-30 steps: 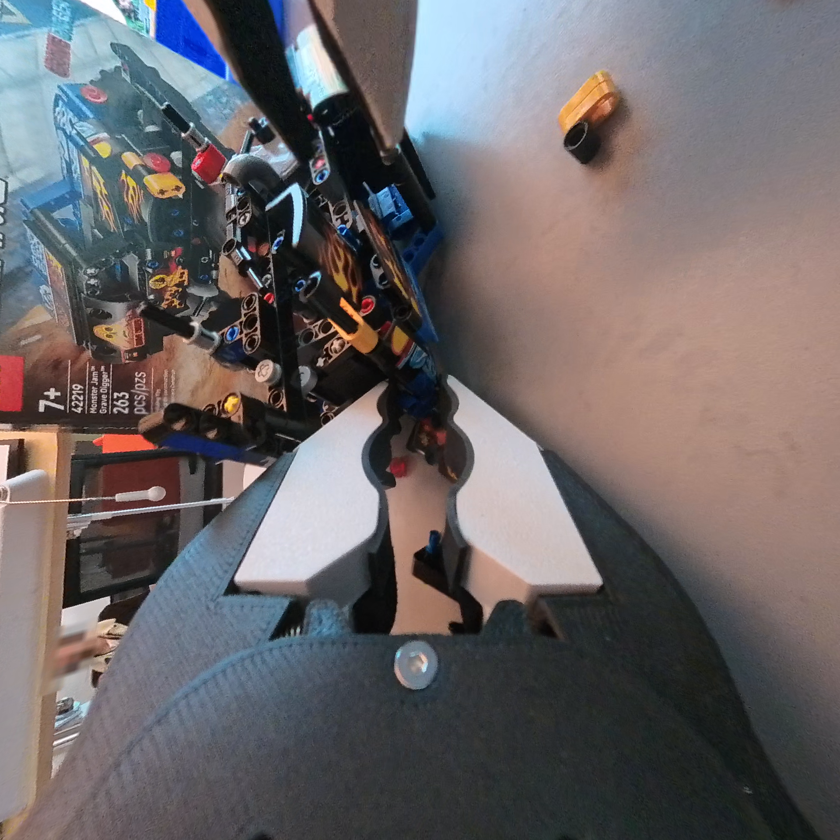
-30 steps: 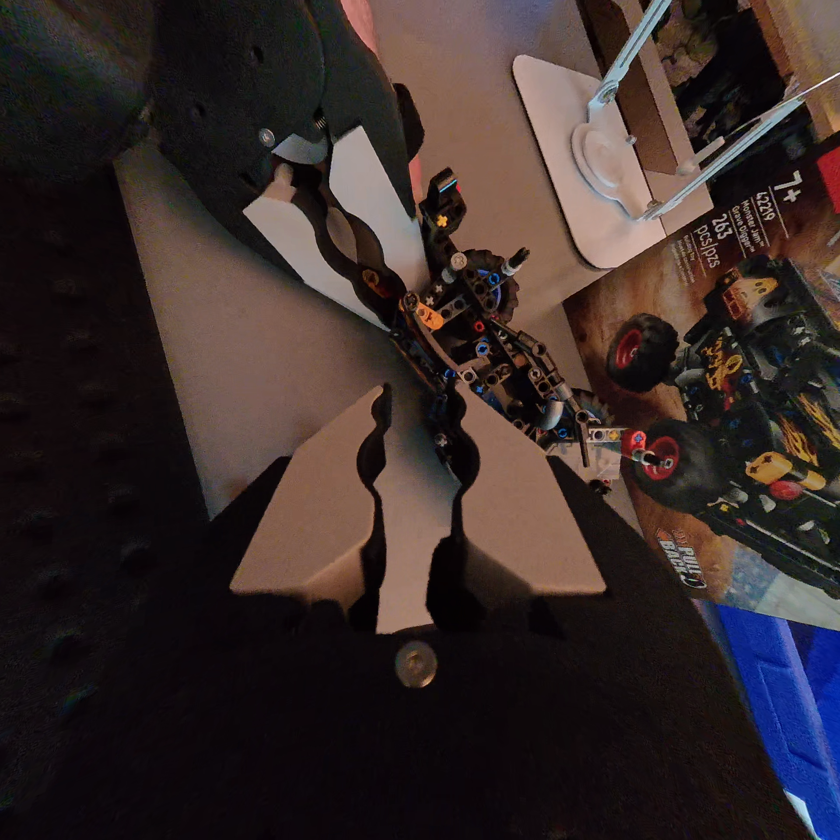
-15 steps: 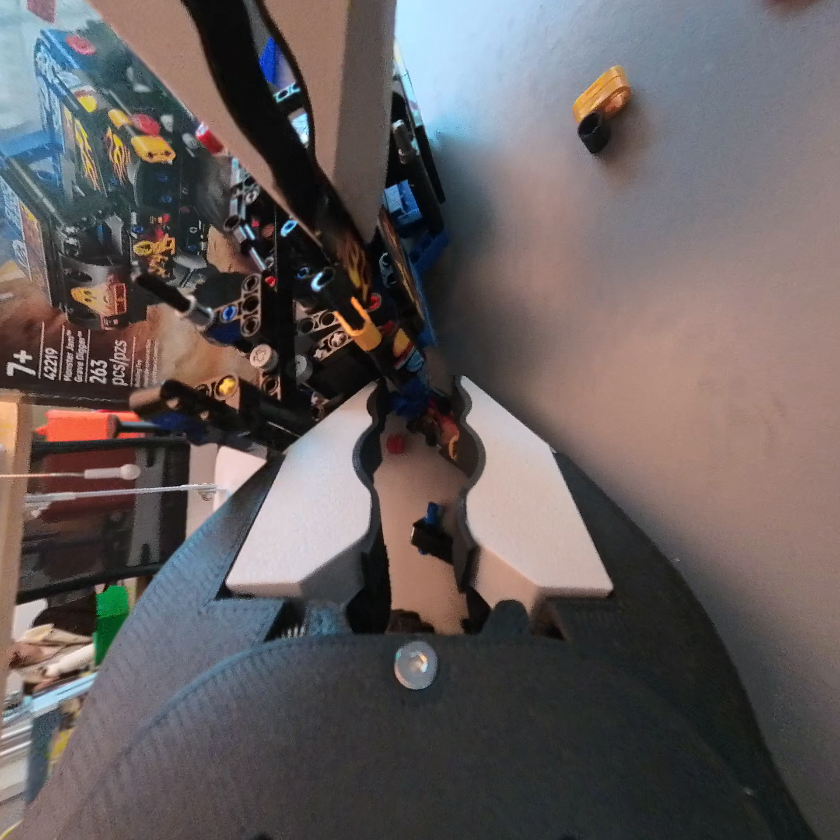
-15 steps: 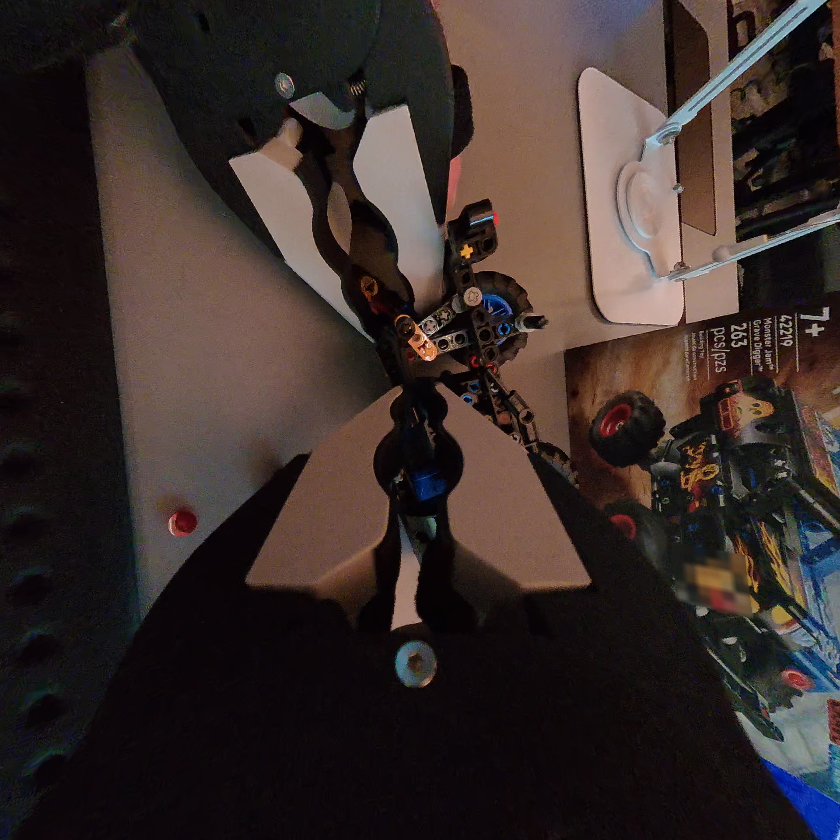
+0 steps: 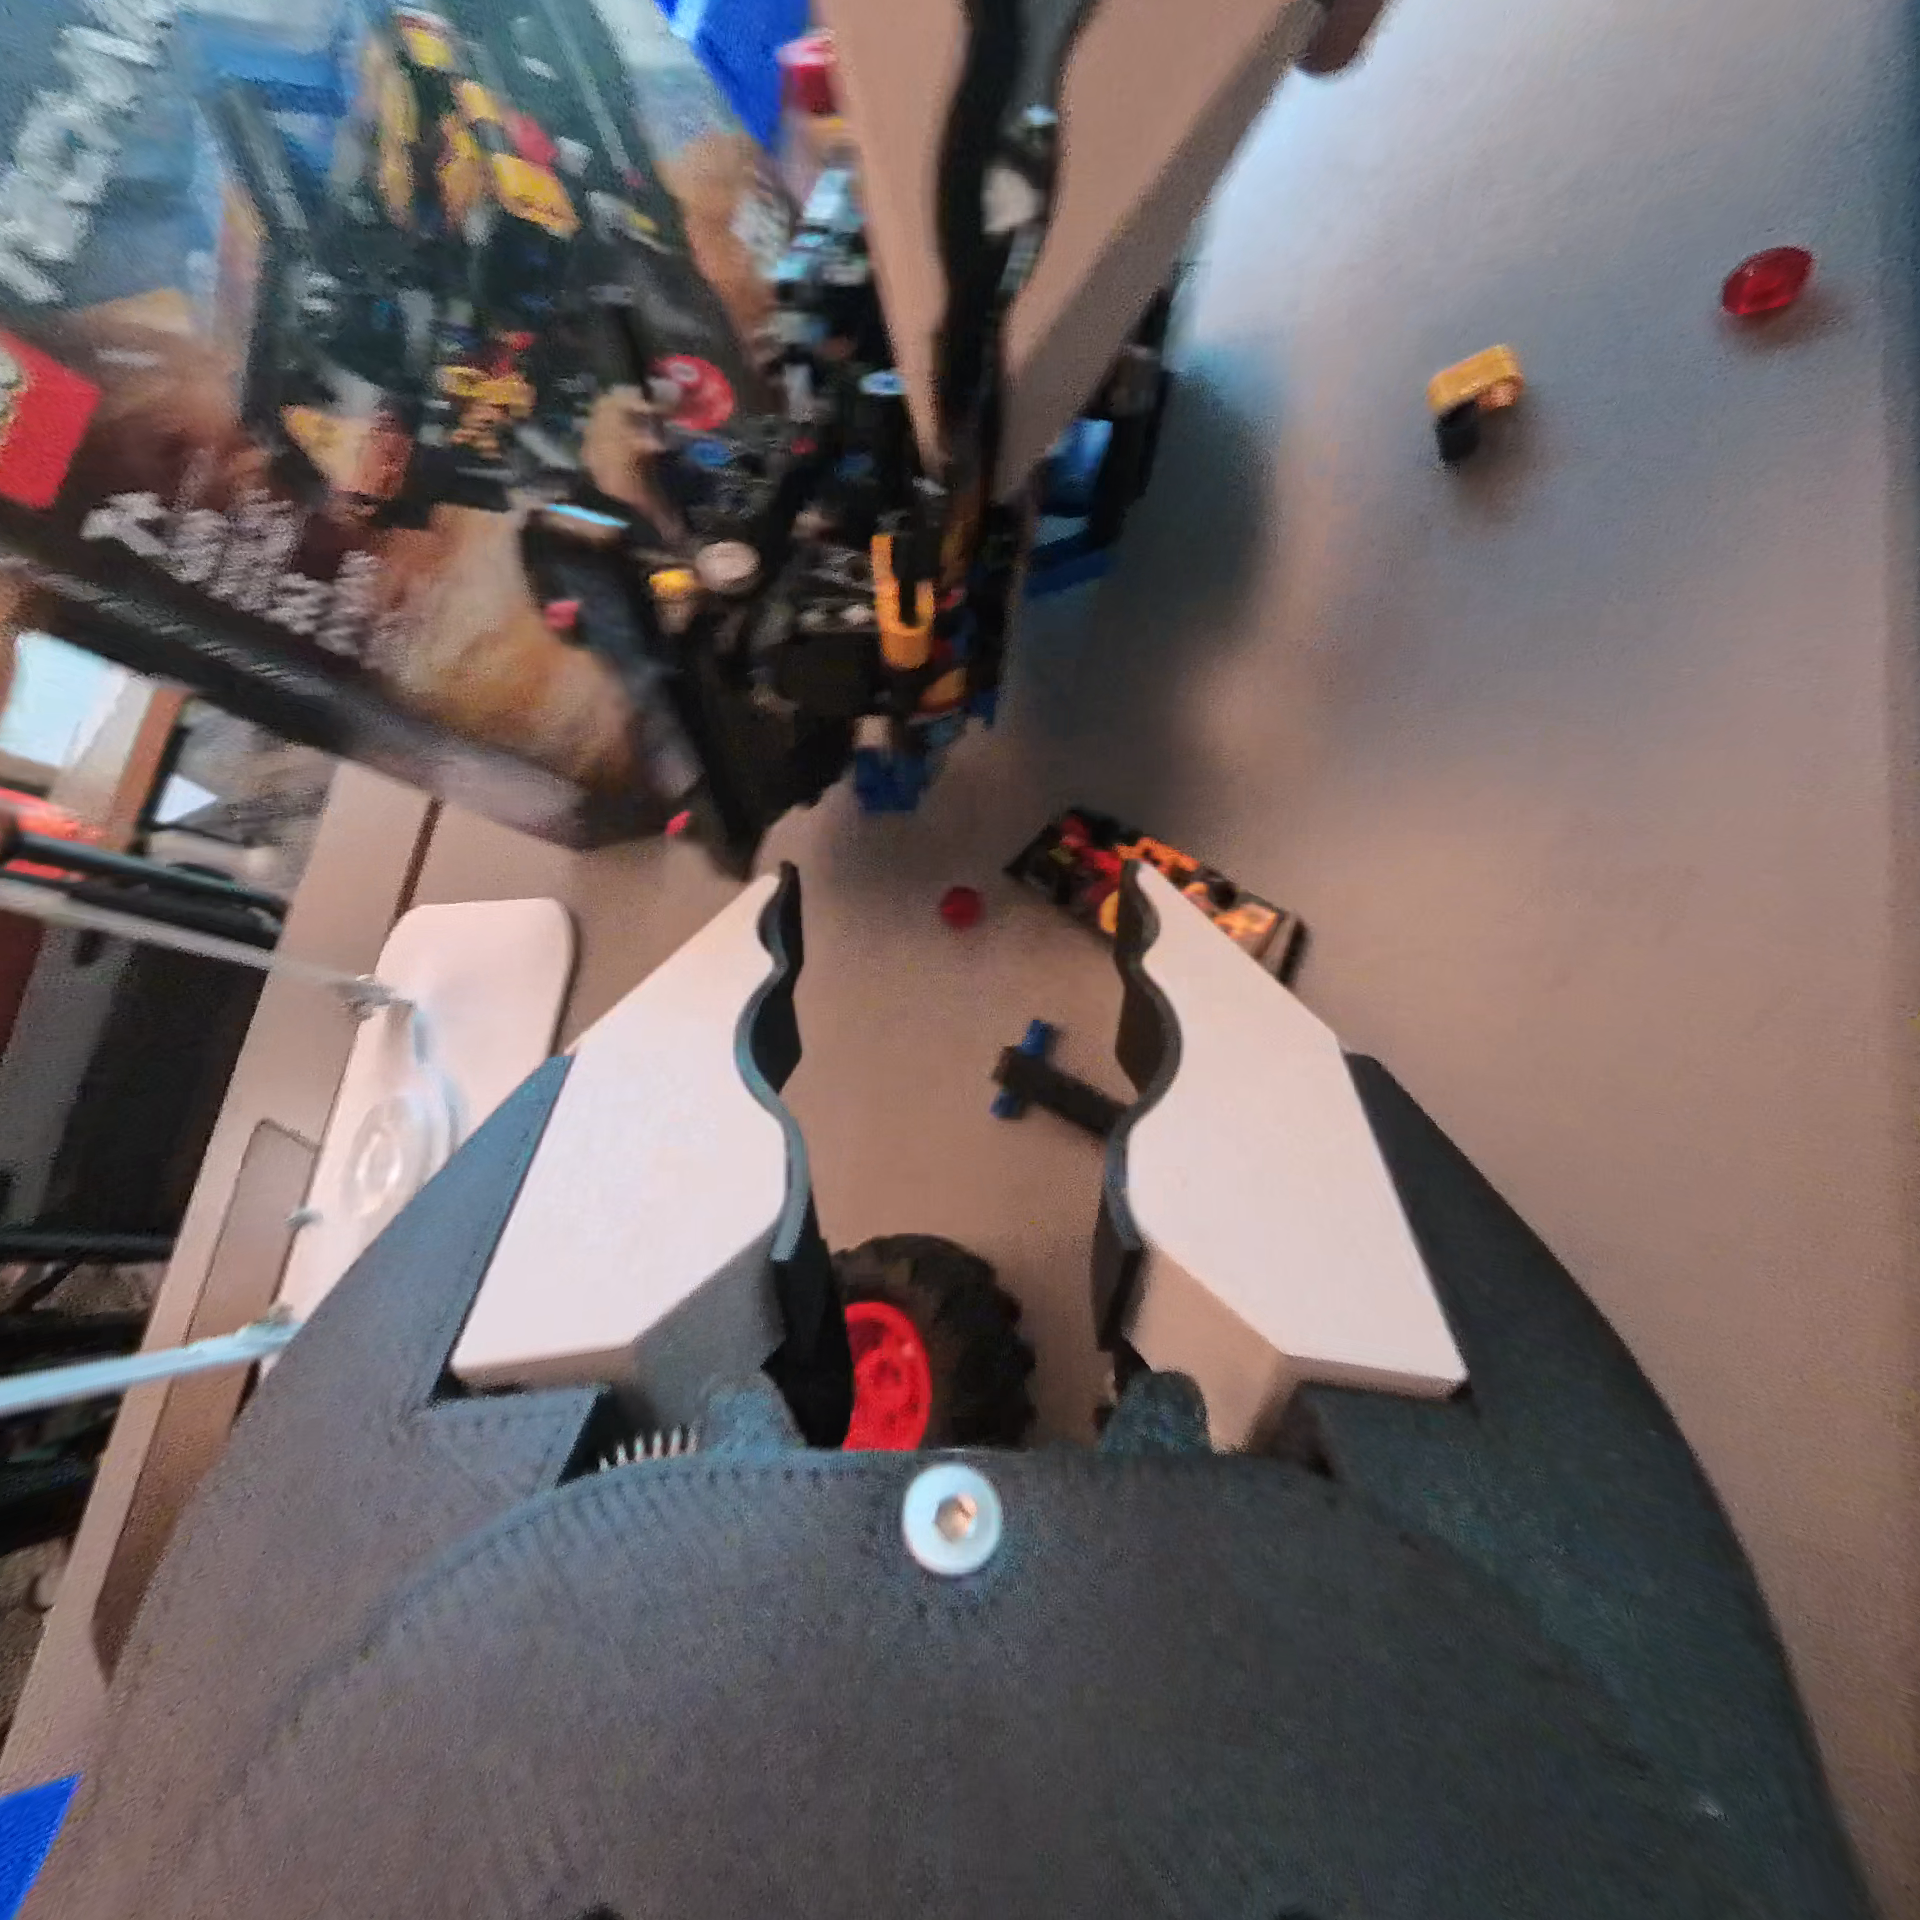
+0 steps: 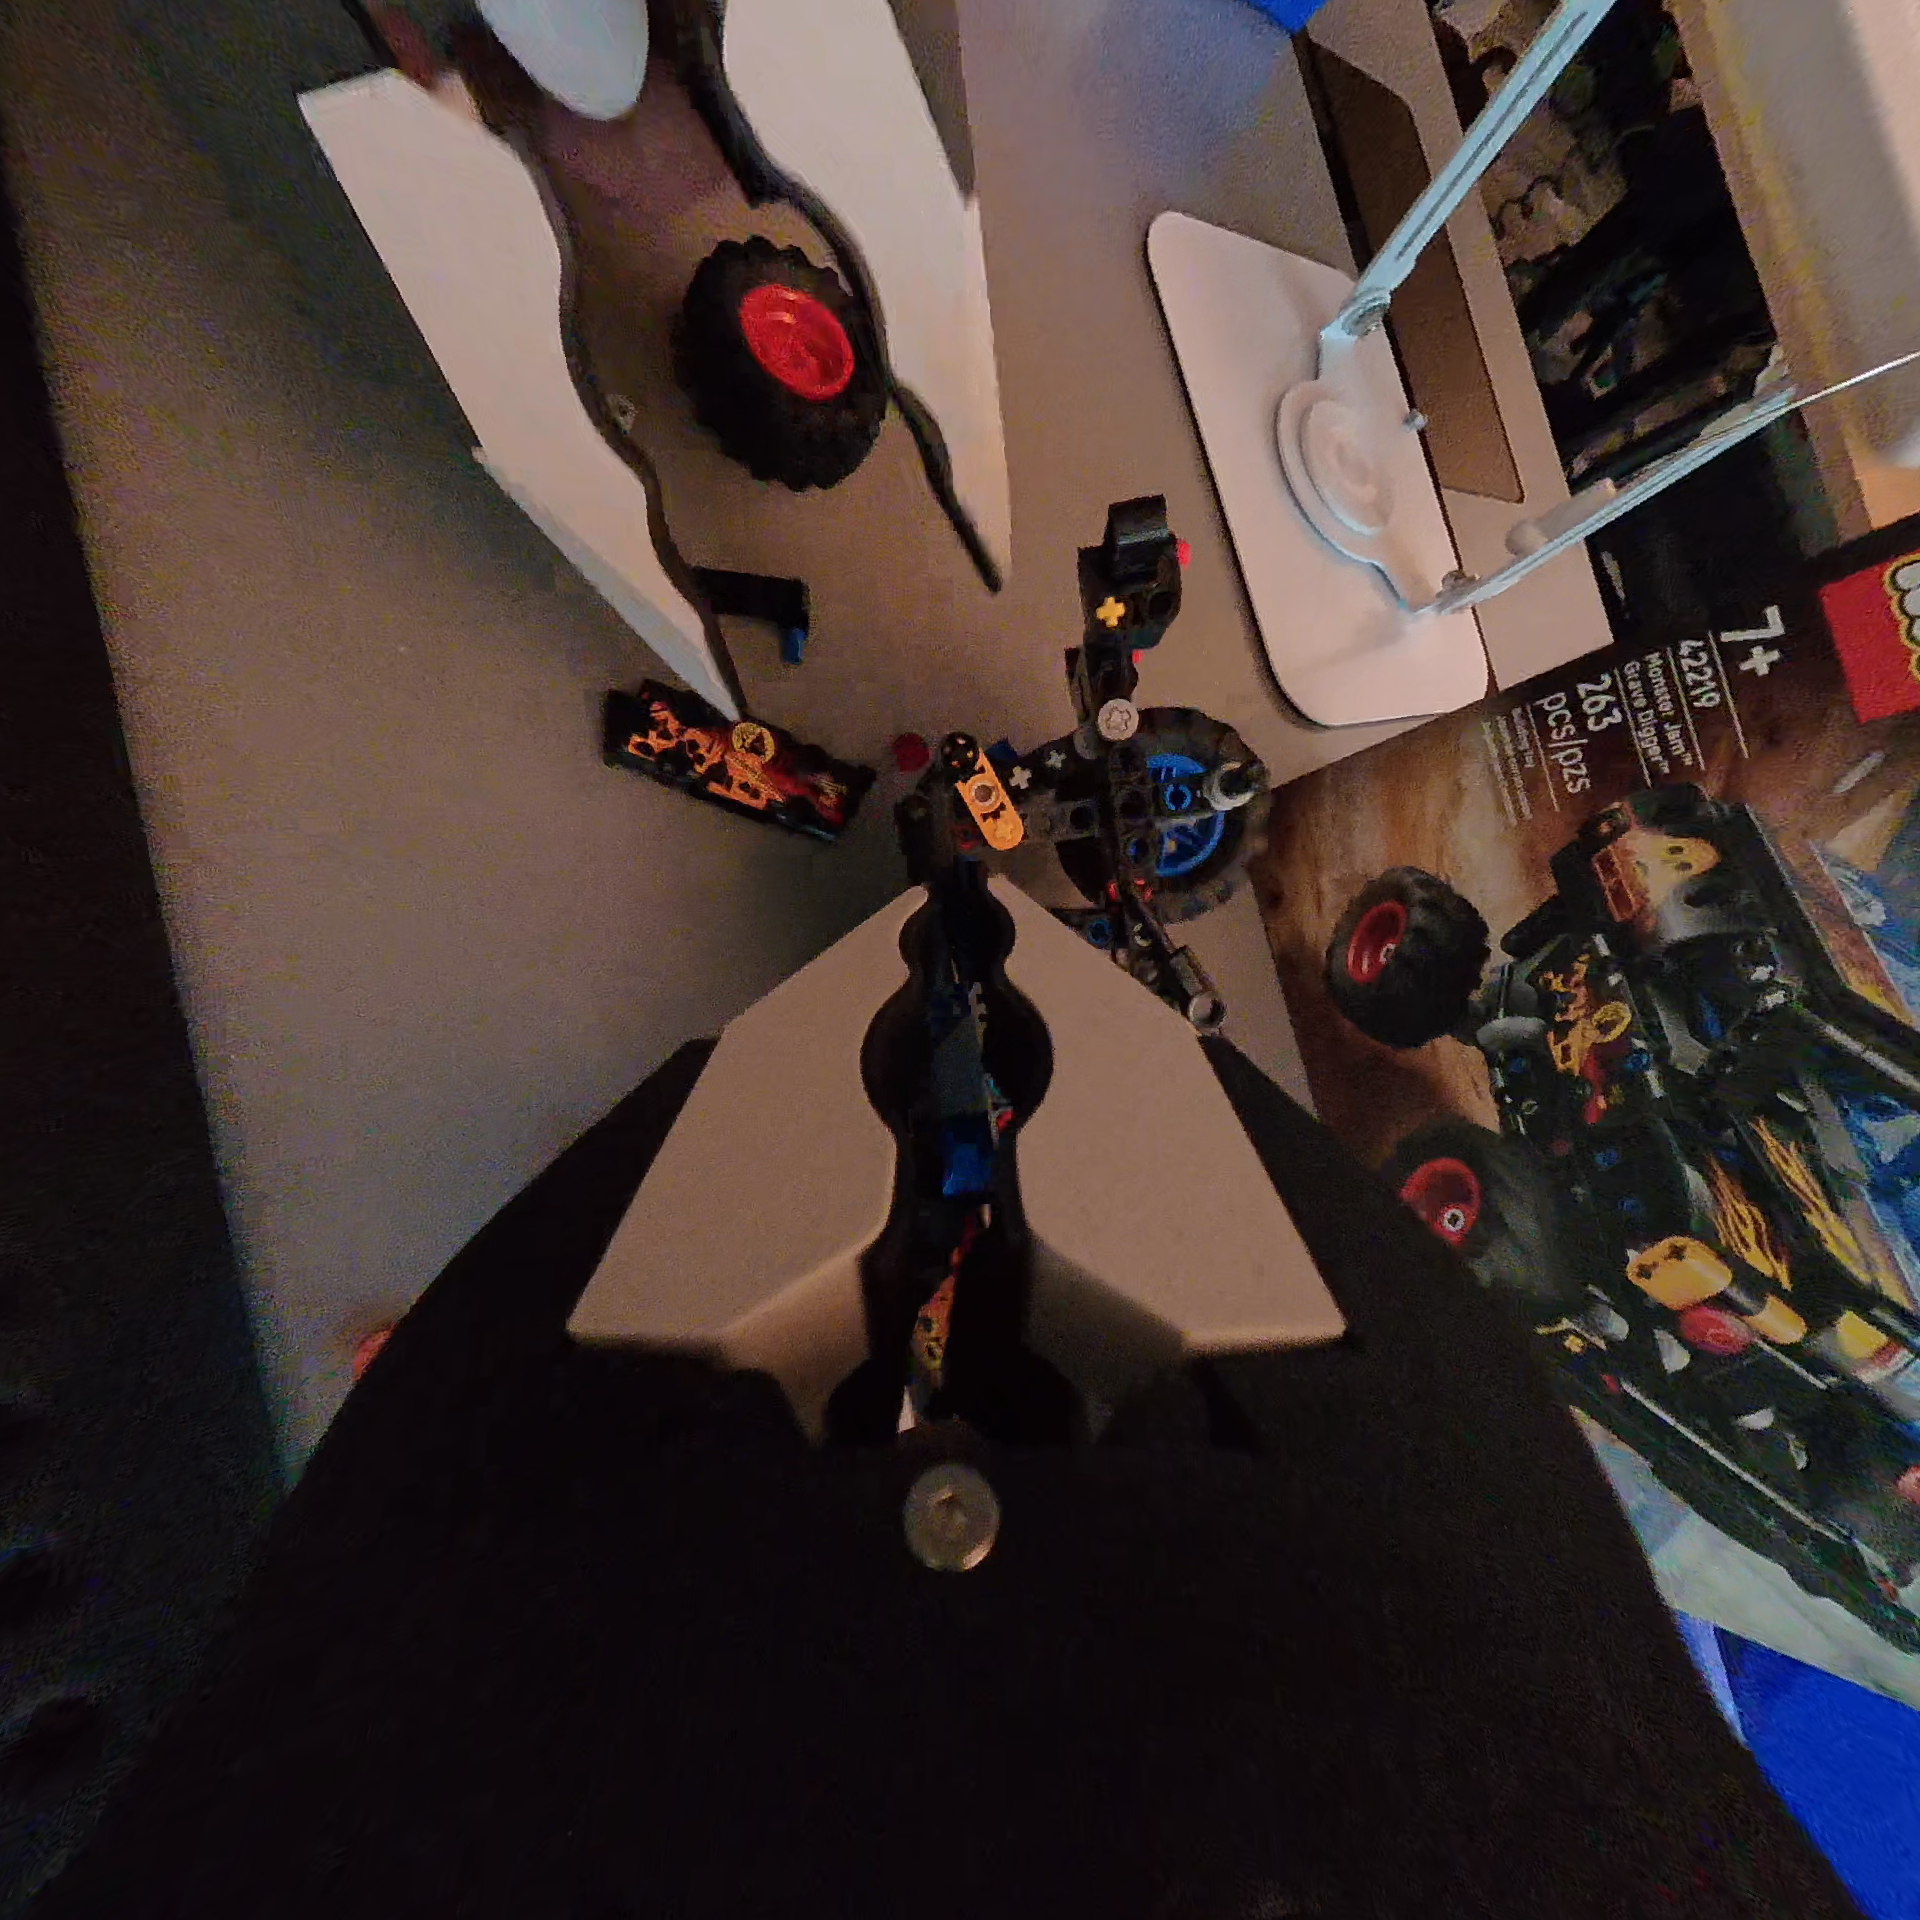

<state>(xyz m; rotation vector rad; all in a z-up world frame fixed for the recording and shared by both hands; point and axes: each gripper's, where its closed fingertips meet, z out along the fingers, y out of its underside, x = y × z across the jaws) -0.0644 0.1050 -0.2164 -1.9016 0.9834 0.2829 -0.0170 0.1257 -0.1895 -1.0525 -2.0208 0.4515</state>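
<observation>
Since the earlier frame, the left tool (image 5: 956, 914) has let go of the brick-built truck chassis (image 6: 1091, 790) and backed off; its jaws now stand wide apart over the grey tabletop (image 5: 1558, 831), a red-hubbed wheel (image 5: 914, 1351) lying between them at lower centre. Just ahead lie a flame-printed panel (image 5: 1153, 888), a black-and-blue pin piece (image 5: 1044, 1086) and a red stud (image 5: 960, 905). At frame centre, the right tool (image 6: 961, 904) is clenched on the chassis, beside the set's box (image 6: 1610, 987).

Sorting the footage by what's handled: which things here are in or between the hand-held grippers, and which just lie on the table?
Handled:
right hand-held gripper, shut on toy truck frame
left hand-held gripper, open over red-hubbed wheel

Lying about:
flame panel
black pin
yellow connector
set box
</observation>
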